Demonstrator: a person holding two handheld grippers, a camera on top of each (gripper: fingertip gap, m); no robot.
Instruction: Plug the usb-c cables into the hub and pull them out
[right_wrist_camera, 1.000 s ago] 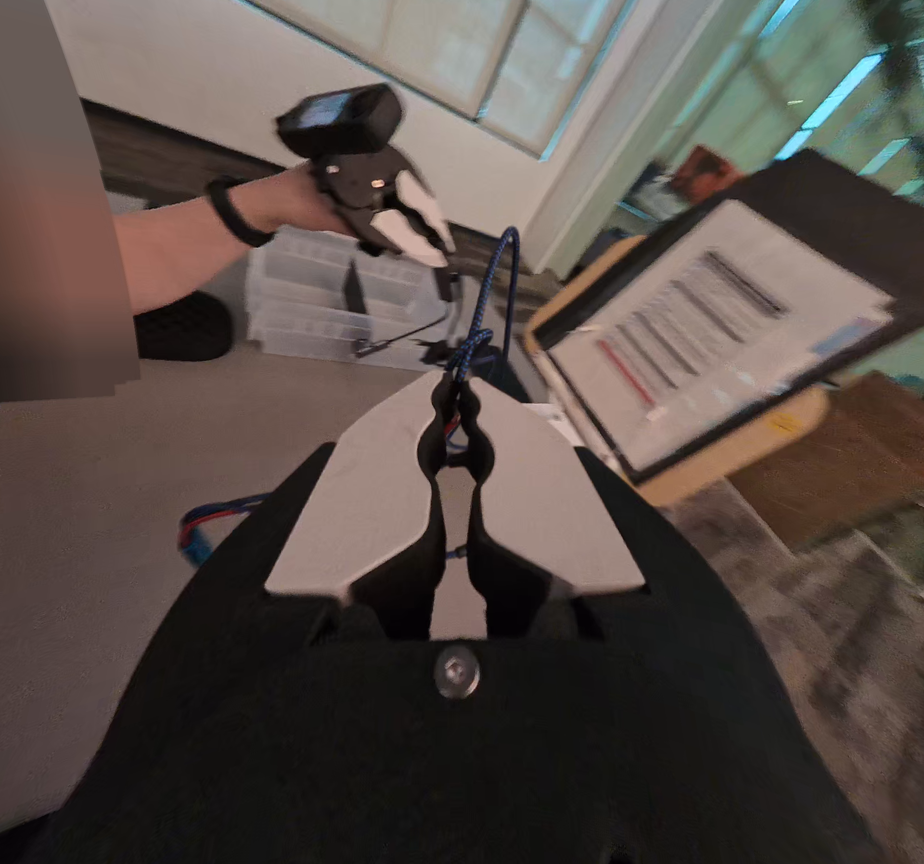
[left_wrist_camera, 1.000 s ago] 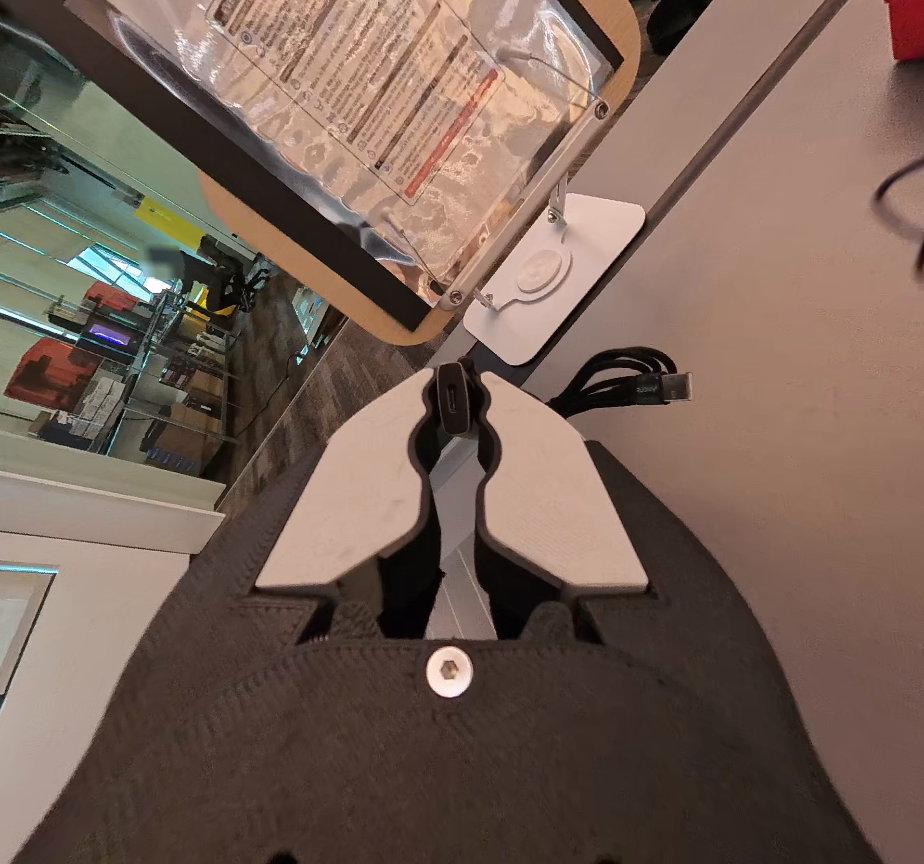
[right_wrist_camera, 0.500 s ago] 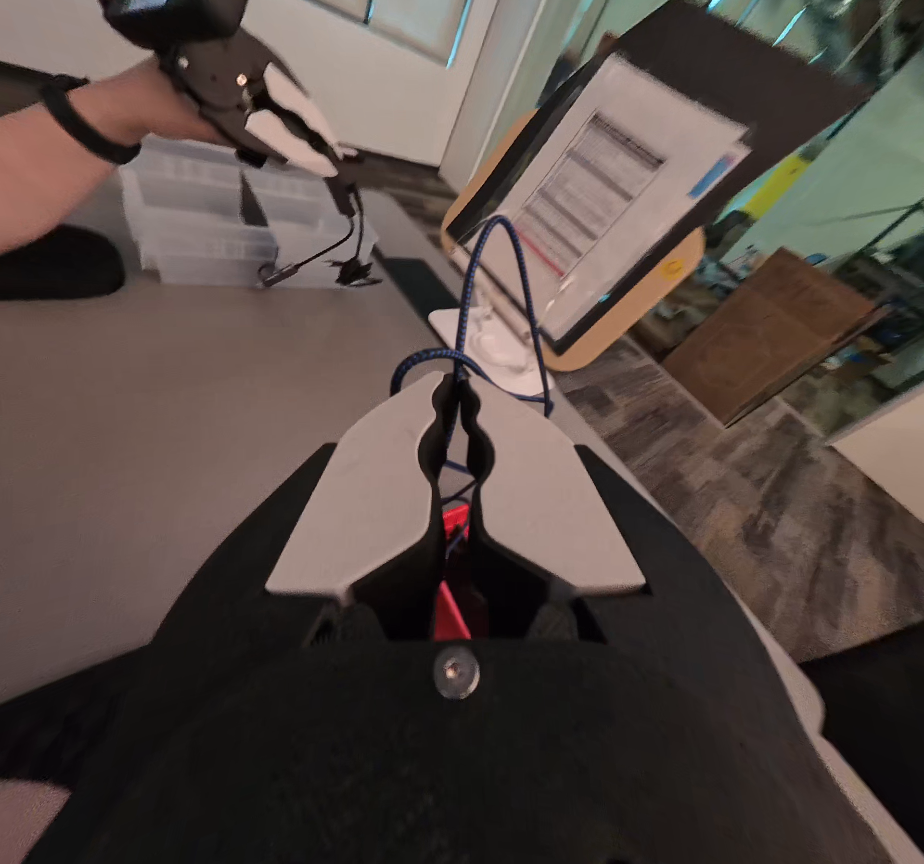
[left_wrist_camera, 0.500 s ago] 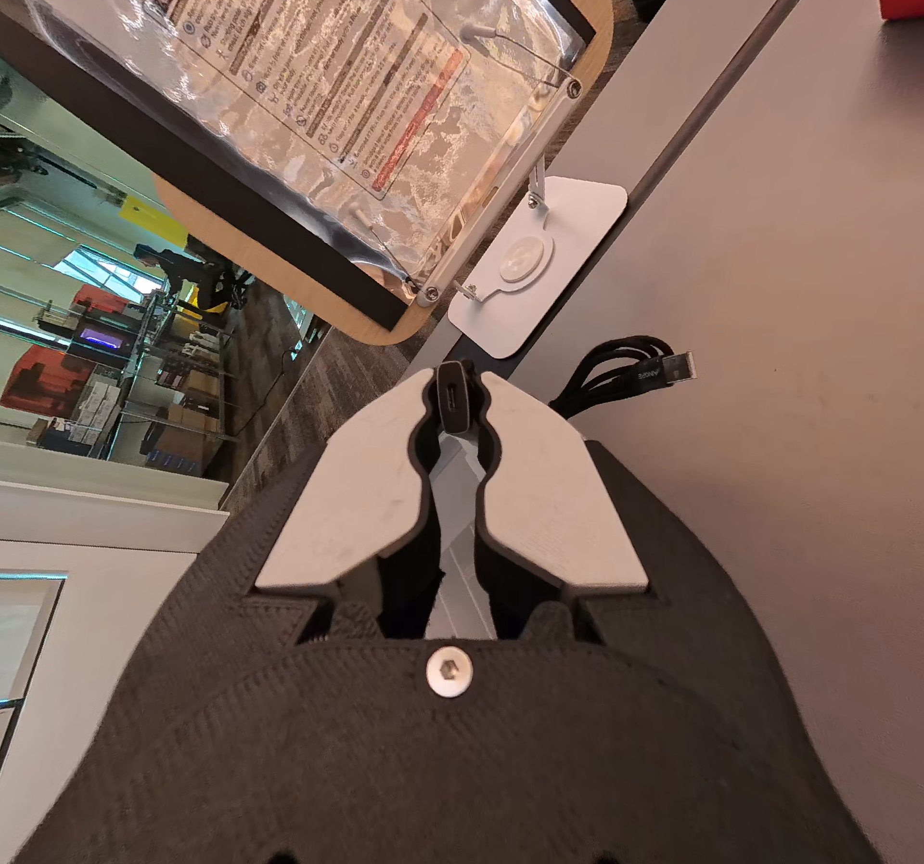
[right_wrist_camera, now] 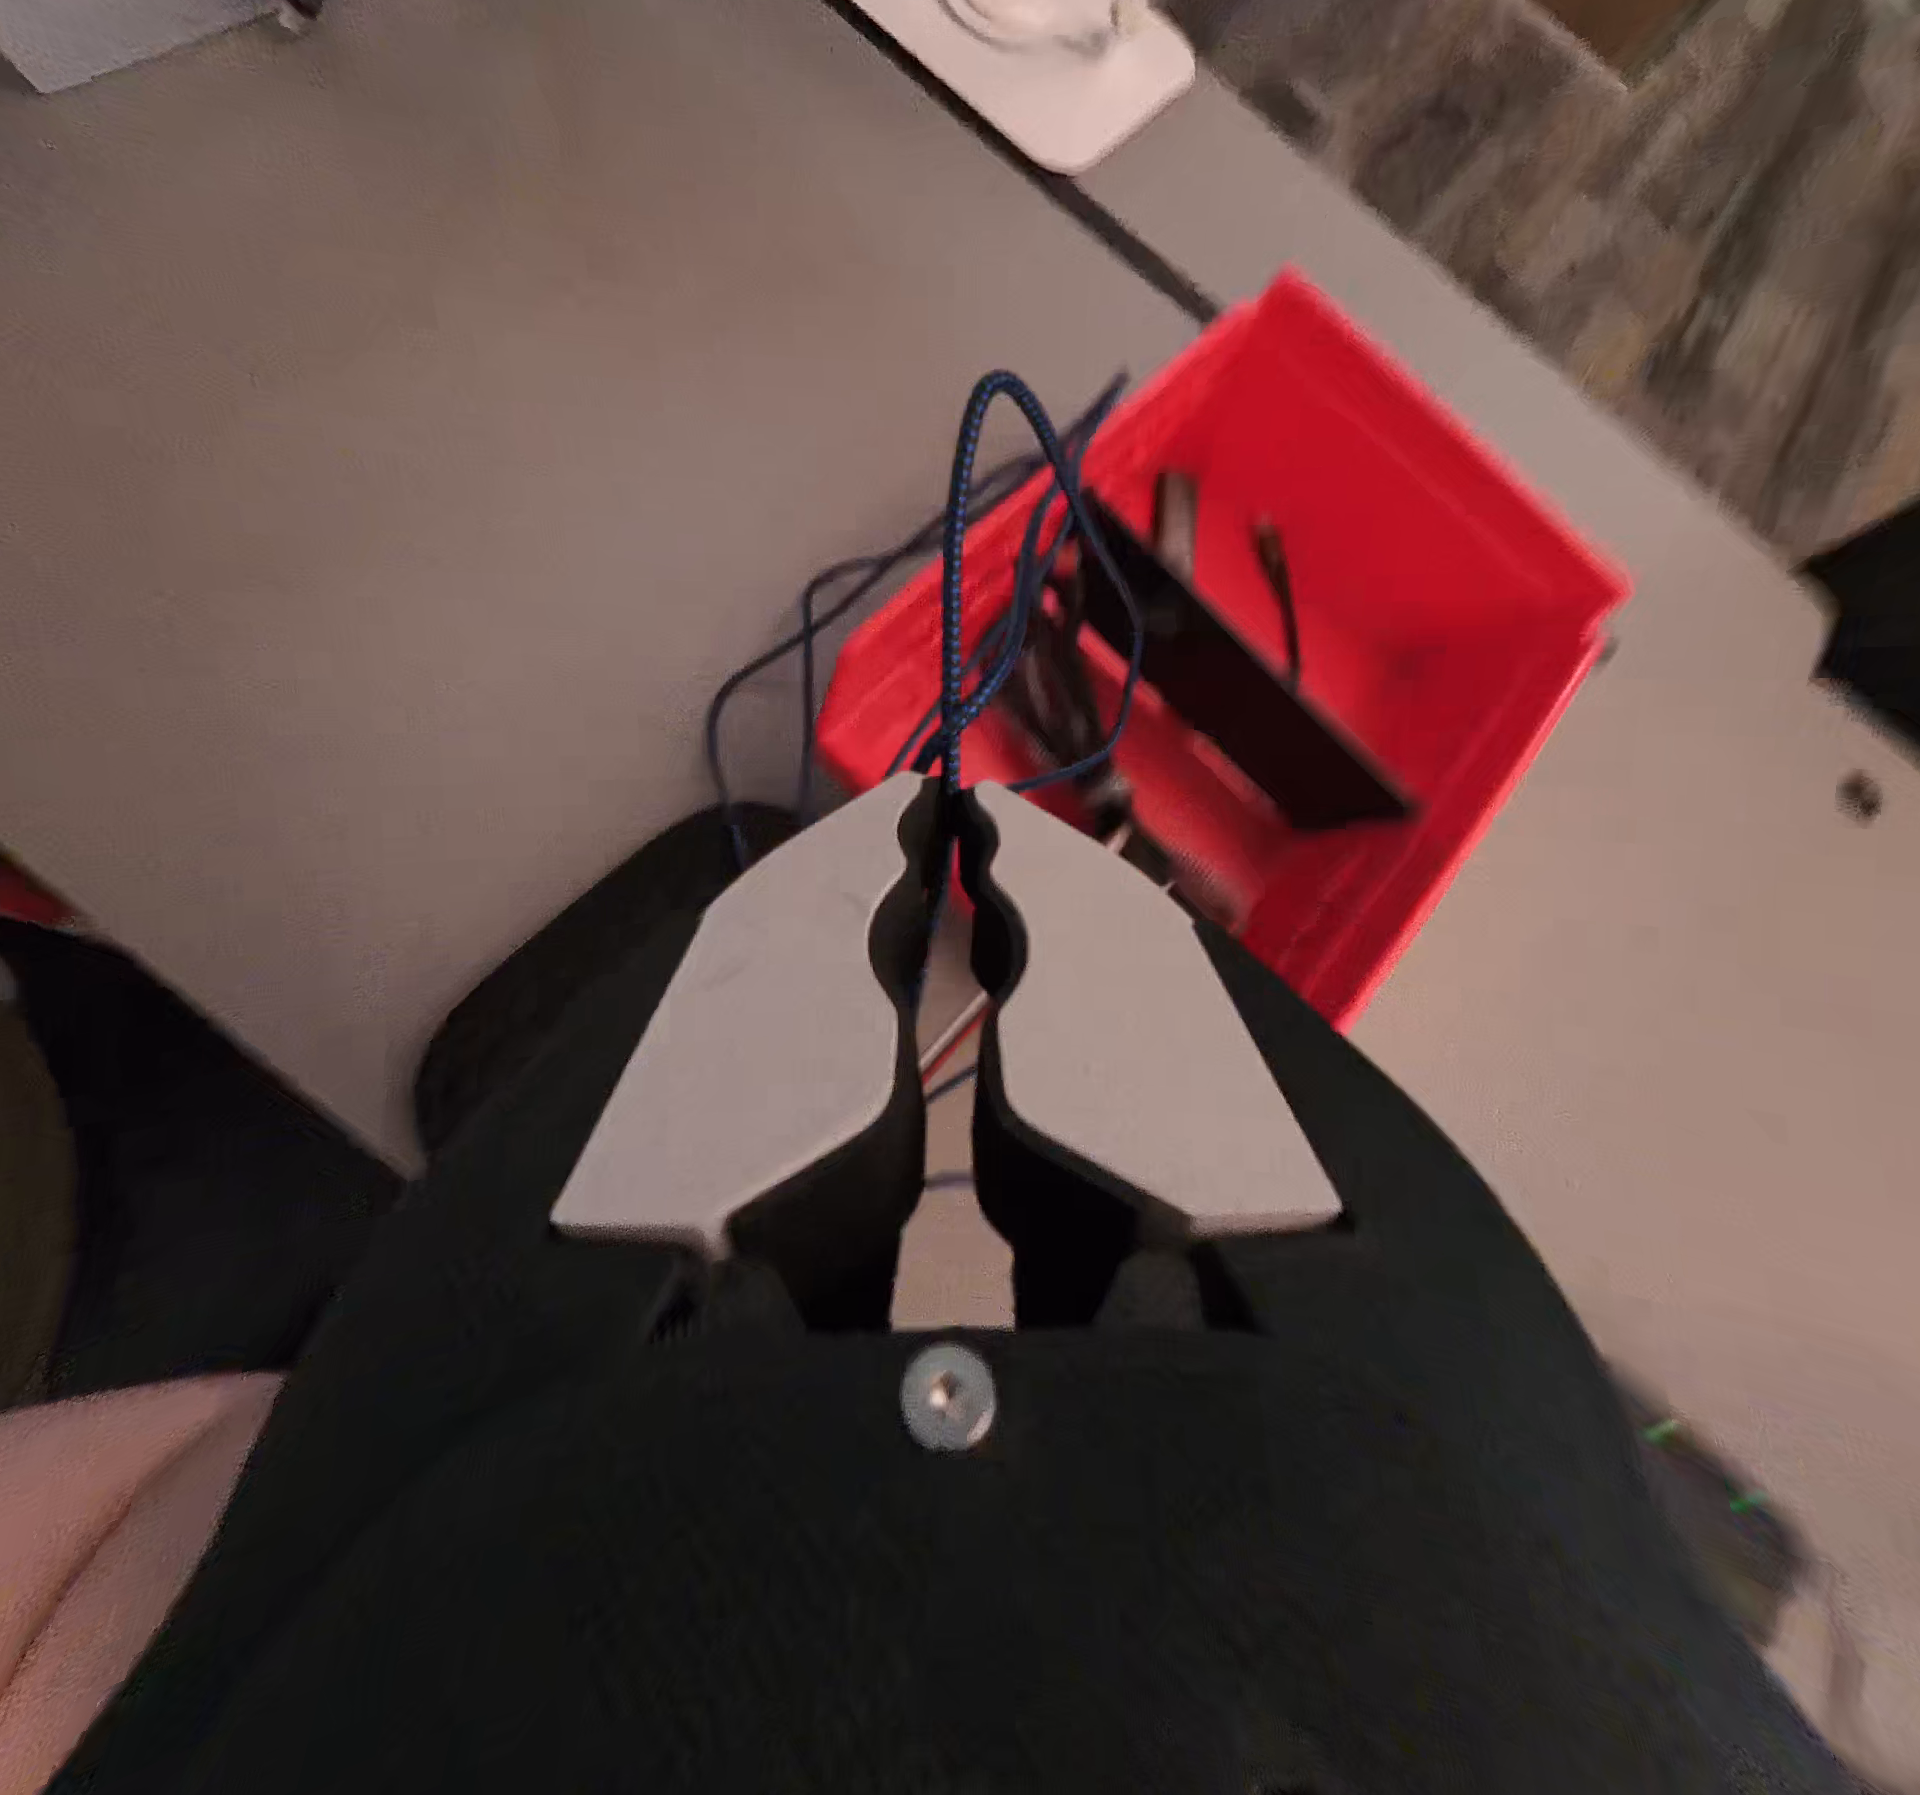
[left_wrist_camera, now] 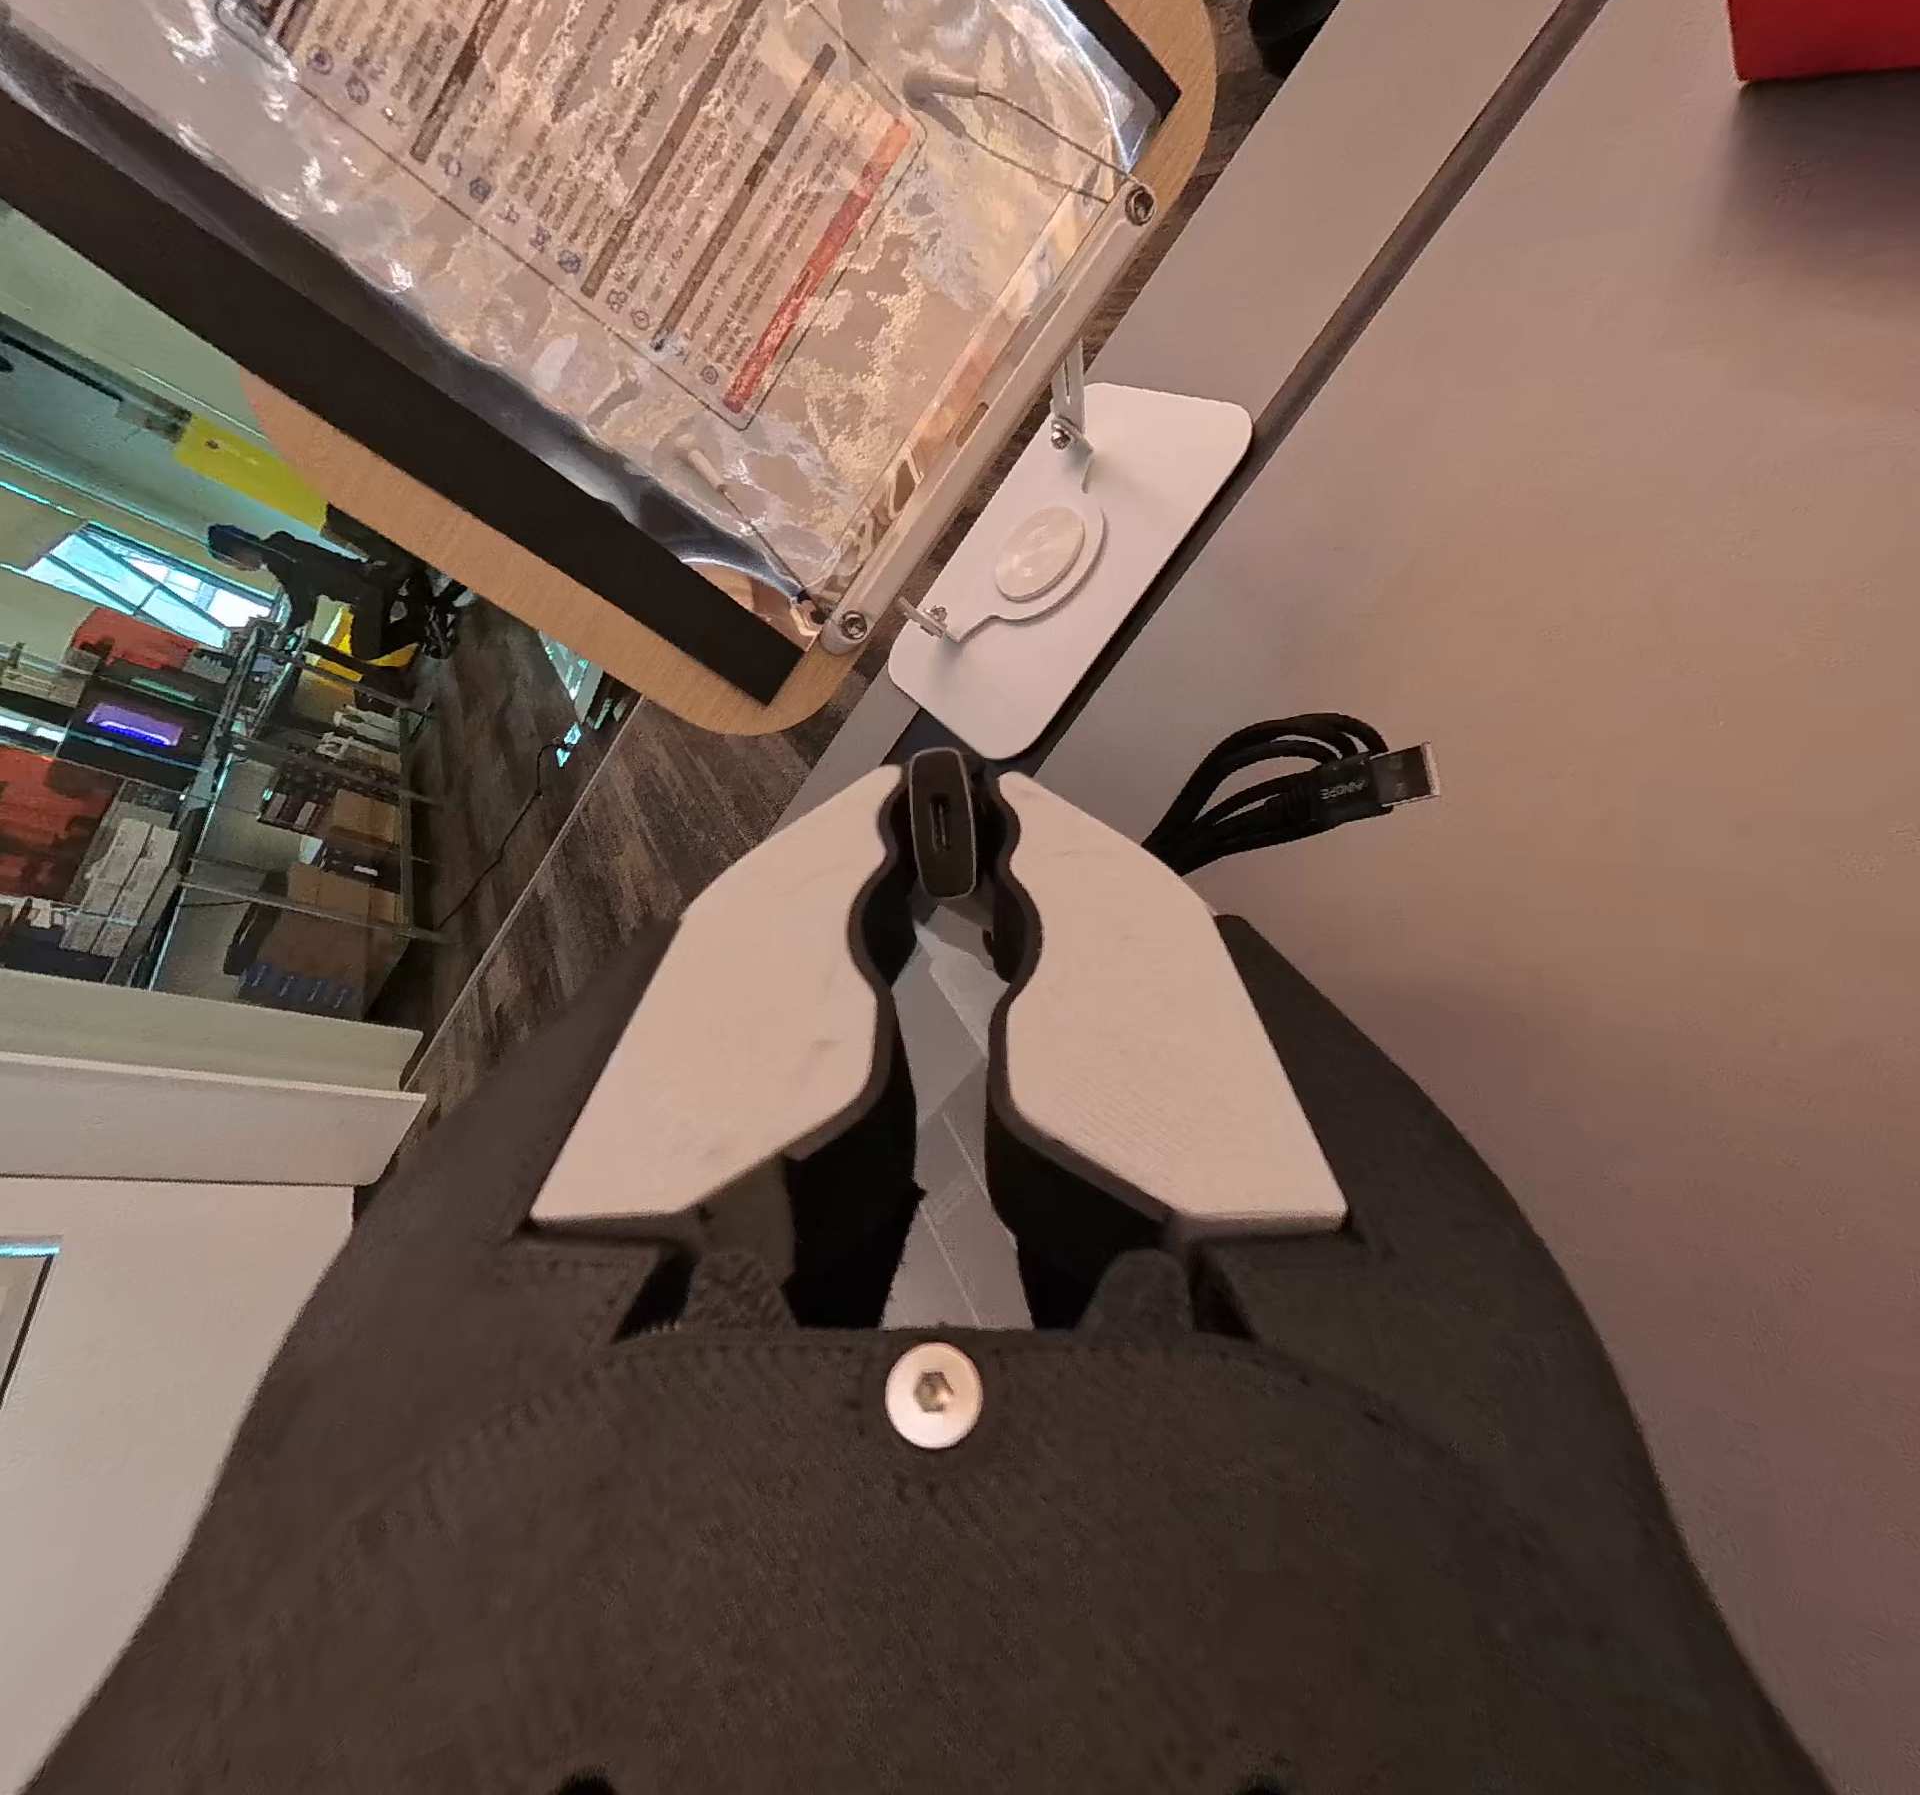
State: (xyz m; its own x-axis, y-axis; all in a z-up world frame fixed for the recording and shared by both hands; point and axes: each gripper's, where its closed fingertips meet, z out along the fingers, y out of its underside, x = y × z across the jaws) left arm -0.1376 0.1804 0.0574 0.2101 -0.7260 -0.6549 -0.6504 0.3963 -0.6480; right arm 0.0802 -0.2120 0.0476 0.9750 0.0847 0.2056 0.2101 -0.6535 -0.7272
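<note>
Left gripper clamps dark hub; right gripper pinches blue braided cable above red bin; printed sign behind.

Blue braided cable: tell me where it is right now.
In the right wrist view the blue braided cable is pinched between the tips of the right gripper; it loops up ahead of them, over the near-left corner of the red bin on the table.

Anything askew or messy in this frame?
Mildly: dark cables spill over the red bin's rim onto the table, beside the blue braided cable pinched in the right tool. Nothing looks damaged.
</note>
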